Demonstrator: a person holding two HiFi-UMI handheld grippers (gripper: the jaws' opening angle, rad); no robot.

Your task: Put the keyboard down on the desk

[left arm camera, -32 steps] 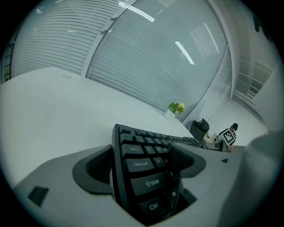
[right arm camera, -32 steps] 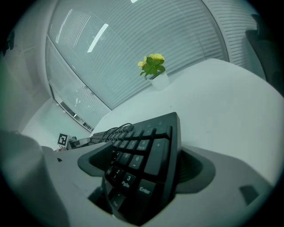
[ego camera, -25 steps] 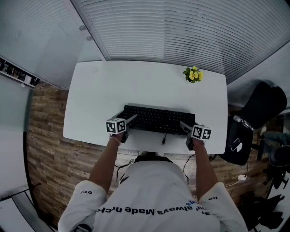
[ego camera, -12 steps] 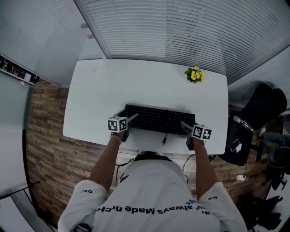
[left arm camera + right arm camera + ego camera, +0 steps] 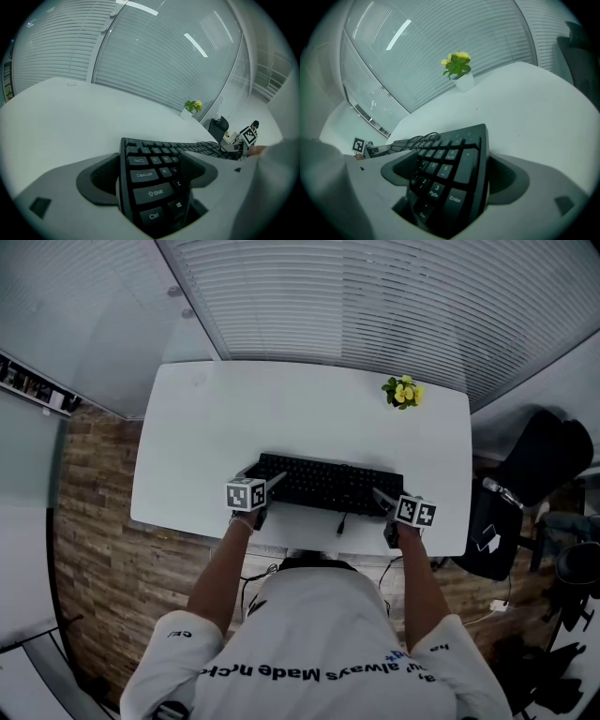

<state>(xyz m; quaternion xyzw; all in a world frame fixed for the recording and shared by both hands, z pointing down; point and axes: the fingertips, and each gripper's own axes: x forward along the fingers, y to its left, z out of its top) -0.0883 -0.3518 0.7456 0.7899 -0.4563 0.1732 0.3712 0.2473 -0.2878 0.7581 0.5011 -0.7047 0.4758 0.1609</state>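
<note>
A black keyboard (image 5: 330,487) stretches across the near part of the white desk (image 5: 216,427), held at both ends. My left gripper (image 5: 274,482) is shut on its left end; in the left gripper view the Ctrl, Shift and Caps Lock keys (image 5: 150,183) sit between the jaws. My right gripper (image 5: 379,497) is shut on the right end, where the number pad (image 5: 447,180) fills the jaws. The keyboard's cable (image 5: 340,524) hangs over the desk's front edge. Whether the keyboard touches the desk I cannot tell.
A small pot of yellow flowers (image 5: 402,393) stands at the desk's far right corner. White blinds (image 5: 375,306) run behind the desk. A dark office chair (image 5: 544,460) and bag stand to the right on the wooden floor (image 5: 94,559).
Both grippers and the keyboard have drifted very slightly away from me, toward the desk's middle. The grip on both ends is unchanged.
</note>
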